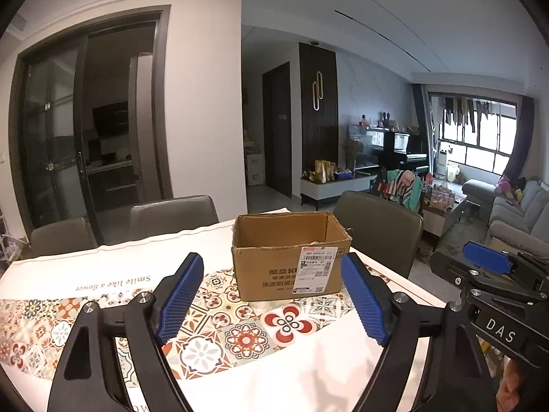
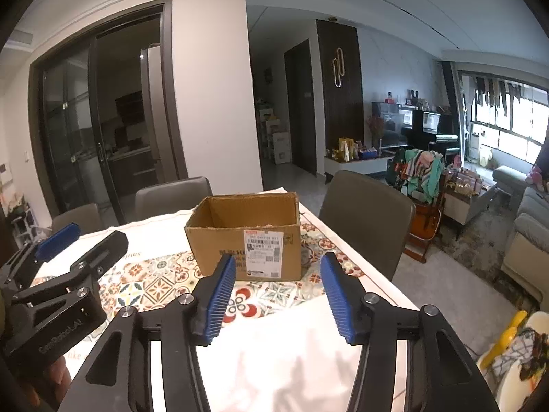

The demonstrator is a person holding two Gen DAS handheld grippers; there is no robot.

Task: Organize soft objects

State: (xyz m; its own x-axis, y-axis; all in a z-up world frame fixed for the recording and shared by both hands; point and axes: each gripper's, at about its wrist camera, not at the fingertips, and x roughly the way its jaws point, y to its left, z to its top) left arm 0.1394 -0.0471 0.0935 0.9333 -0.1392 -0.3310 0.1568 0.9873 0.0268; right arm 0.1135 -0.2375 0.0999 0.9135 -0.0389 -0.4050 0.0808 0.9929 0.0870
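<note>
The left gripper (image 1: 271, 295) hovered over the patterned tablecloth (image 1: 240, 340) with its jaws spread wide and nothing between them. The right gripper (image 2: 278, 295) was likewise spread and empty. The cardboard box (image 1: 290, 257), top open, stood on the cloth just beyond both pairs of jaws, centred ahead of them.

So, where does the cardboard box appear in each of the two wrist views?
Left wrist view: the cardboard box stands at centre on the patterned tablecloth, beyond the open left gripper.
Right wrist view: the cardboard box stands slightly left of centre, beyond the open right gripper.
Shared landmark: the white shipping label on the box's near face.
</note>
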